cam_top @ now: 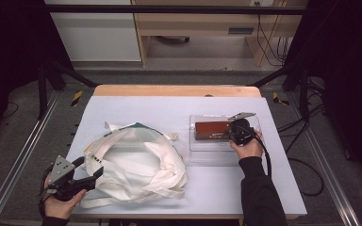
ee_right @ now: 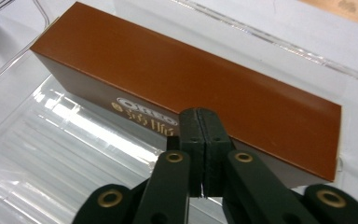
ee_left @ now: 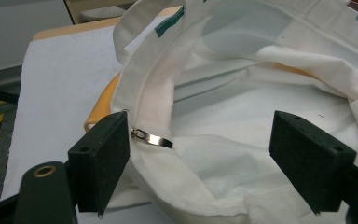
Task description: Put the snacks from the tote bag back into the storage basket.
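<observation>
Left gripper (cam_top: 92,170) sits at the near-left edge of the white tote bag (cam_top: 136,162), jaws spread wide with the bag's rim hem and a small metal ring (ee_left: 153,138) just off the left pad (ee_left: 103,154). It grips nothing yet, but looks set to pinch the rim and hold the mouth open.

Over on the right, the right gripper (ee_right: 200,122) is clenched, its 2 pads pressed flat together with nothing between them, tips up against the long side of the brown box (ee_right: 186,84). The box lies in a clear plastic tray (cam_top: 202,146) beside the bag.

Likely plan: box goes into bag. The tray's raised walls crowd any grasp, and the bag's slumped handles (cam_top: 172,136) droop across the near opening.
</observation>
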